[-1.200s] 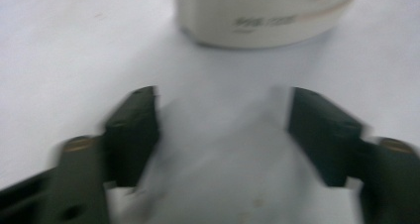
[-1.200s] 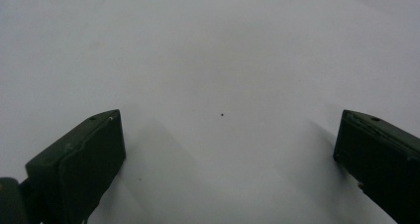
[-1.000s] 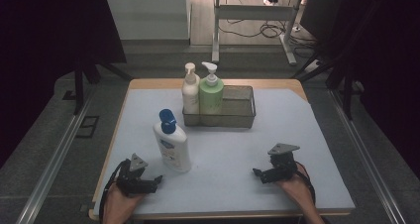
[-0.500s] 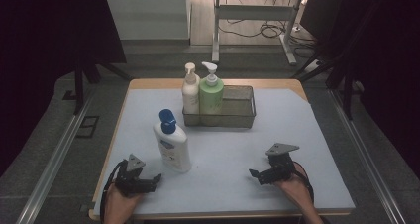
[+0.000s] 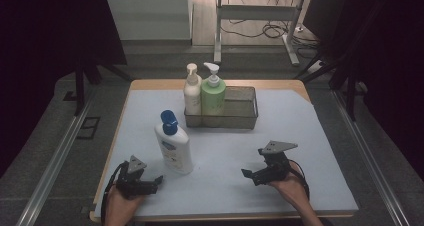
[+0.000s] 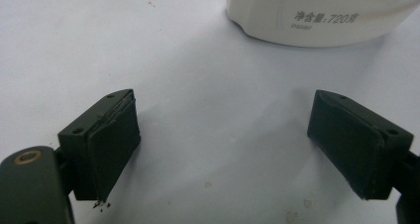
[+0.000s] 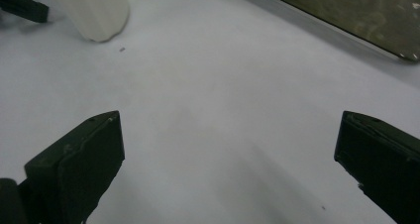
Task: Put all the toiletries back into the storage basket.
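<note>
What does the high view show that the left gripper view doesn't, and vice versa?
High view alone: the basket at the back of the table, holding a cream pump bottle and a green pump bottle; the blue cap of the white bottle; the right gripper, open, and both hands.

Left gripper view alone: the left gripper's fingers close up, spread wide with nothing between, and the print "720" low on the white bottle.

Both: the white bottle standing on the pale table, just ahead of the left gripper.
</note>
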Action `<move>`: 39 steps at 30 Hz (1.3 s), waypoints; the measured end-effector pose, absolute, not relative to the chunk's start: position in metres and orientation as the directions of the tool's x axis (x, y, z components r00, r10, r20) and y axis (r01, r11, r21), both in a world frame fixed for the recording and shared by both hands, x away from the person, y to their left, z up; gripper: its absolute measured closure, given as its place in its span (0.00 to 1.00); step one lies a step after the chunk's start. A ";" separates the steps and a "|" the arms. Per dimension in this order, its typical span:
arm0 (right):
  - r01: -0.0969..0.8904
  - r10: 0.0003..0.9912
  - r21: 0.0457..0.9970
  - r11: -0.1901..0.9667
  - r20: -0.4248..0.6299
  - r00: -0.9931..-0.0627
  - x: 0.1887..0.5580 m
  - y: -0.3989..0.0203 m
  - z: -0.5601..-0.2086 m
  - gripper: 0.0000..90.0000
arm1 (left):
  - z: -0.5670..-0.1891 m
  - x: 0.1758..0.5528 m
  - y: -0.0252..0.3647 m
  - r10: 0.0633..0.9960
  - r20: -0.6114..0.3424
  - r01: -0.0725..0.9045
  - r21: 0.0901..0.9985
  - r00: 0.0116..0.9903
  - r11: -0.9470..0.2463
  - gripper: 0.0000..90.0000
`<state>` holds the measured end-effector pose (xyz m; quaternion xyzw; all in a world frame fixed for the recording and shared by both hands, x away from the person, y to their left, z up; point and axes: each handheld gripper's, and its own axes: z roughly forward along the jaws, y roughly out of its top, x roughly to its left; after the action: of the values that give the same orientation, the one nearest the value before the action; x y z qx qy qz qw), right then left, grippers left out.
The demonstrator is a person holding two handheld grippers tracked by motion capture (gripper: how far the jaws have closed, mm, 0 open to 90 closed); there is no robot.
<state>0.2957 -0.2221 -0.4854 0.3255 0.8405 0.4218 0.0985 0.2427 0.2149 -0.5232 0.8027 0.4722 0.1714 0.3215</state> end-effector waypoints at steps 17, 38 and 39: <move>0.425 0.556 0.791 0.440 0.131 -0.821 0.301 -0.173 -0.462 0.00 | -0.523 0.243 0.215 0.868 -0.028 0.648 0.678 0.495 -0.348 0.14; 0.370 0.478 0.815 0.447 0.132 -0.868 0.304 -0.120 -0.435 0.00 | -0.523 0.243 0.215 0.870 -0.032 0.648 0.681 0.492 -0.342 0.14; 0.369 0.476 0.815 0.446 0.133 -0.869 0.304 -0.118 -0.434 0.00 | -0.523 0.243 0.215 0.870 -0.032 0.648 0.681 0.492 -0.342 0.14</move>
<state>0.3037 -0.1175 -0.4343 0.2491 0.8485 0.4634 0.0577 0.2426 0.2146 -0.5235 0.8009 0.4739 0.1716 0.3235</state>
